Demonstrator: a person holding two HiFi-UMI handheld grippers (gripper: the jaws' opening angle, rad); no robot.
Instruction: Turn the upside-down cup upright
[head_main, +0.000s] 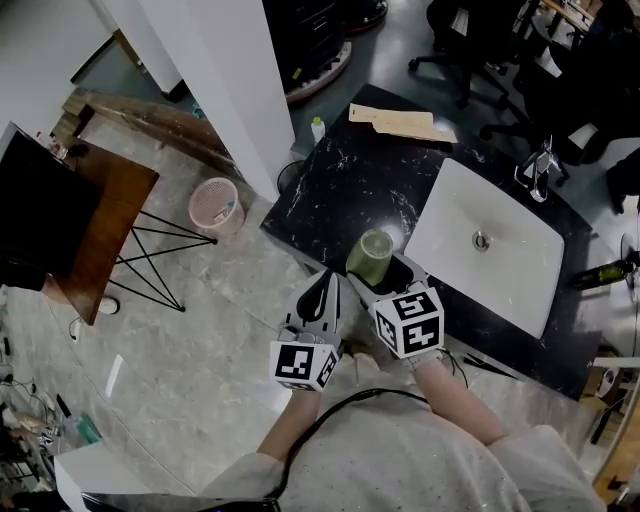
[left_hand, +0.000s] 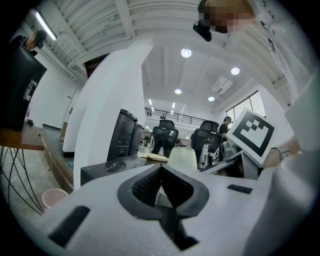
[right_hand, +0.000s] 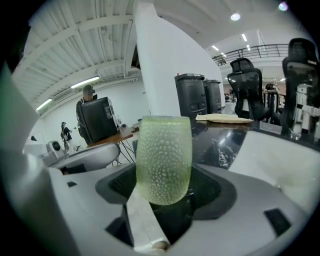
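Observation:
A pale green dimpled glass cup (head_main: 370, 256) is at the near edge of the black marble counter (head_main: 340, 190). My right gripper (head_main: 380, 270) is shut on its sides. In the right gripper view the cup (right_hand: 164, 160) fills the space between the jaws of the right gripper (right_hand: 164, 172). There its flat, banded end is up and its rounded end down, and the top leans slightly away from me. I cannot tell whether its lower end touches the counter. My left gripper (head_main: 327, 280) hangs shut and empty just off the counter's edge. In its own view the left gripper (left_hand: 161, 172) has the cup (left_hand: 182, 157) beyond it.
A white sink basin (head_main: 490, 250) with a tap (head_main: 540, 170) takes up the counter's right part. A tan folder (head_main: 400, 122) and a small bottle (head_main: 318, 128) lie at its far end. A pink bin (head_main: 215, 205), a white pillar (head_main: 230, 80) and a wooden table (head_main: 100, 220) stand to the left.

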